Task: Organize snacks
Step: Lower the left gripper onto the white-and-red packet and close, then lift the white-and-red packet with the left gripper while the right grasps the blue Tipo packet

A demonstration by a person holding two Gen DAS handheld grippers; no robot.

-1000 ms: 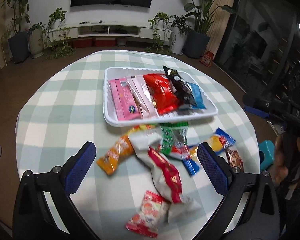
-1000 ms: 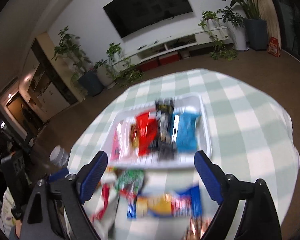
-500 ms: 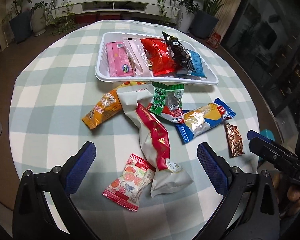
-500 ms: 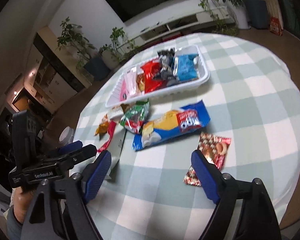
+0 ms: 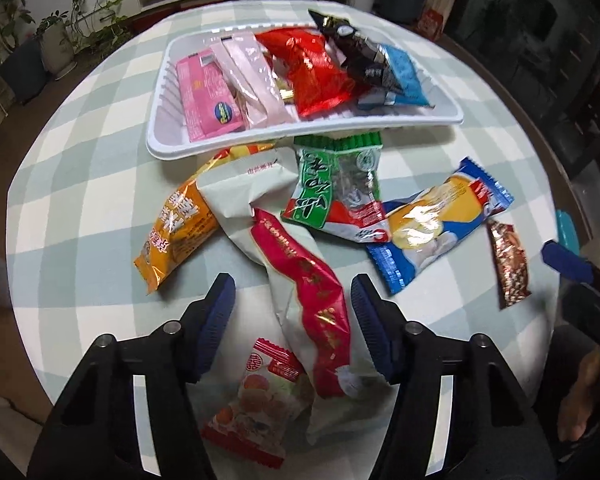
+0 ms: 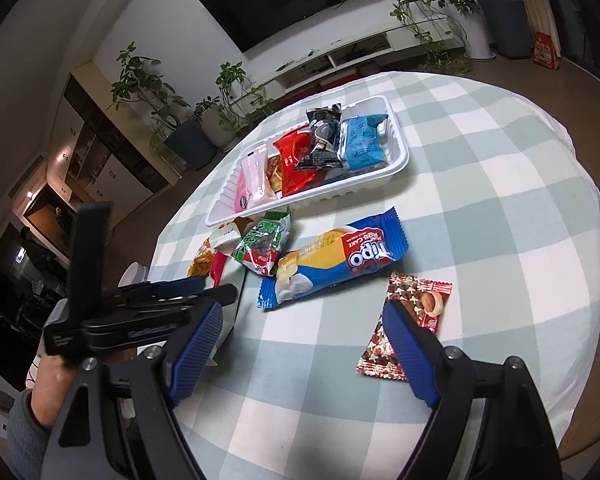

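A white tray (image 5: 436, 114) at the back of the table holds several snack packs; it also shows in the right wrist view (image 6: 398, 158). Loose packs lie in front of it: a white and red bag (image 5: 300, 280), an orange pack (image 5: 176, 236), a green pack (image 5: 336, 188), a blue Tipo roll cake (image 5: 436, 224) (image 6: 336, 264), a small brown pack (image 5: 510, 264) (image 6: 410, 316) and a small red and white pack (image 5: 256, 404). My left gripper (image 5: 292, 306) is open, its jaws on either side of the white and red bag. My right gripper (image 6: 300, 344) is open and empty, its right pad beside the brown pack.
The round table has a green and white checked cloth (image 6: 500, 200). The left gripper's body and hand (image 6: 112, 320) show at the left of the right wrist view. Potted plants (image 6: 196, 136) and a TV stand (image 6: 360, 56) stand beyond the table.
My left gripper has moved forward and down over the white and red bag, and its jaws have narrowed. My right gripper has come closer to the brown pack.
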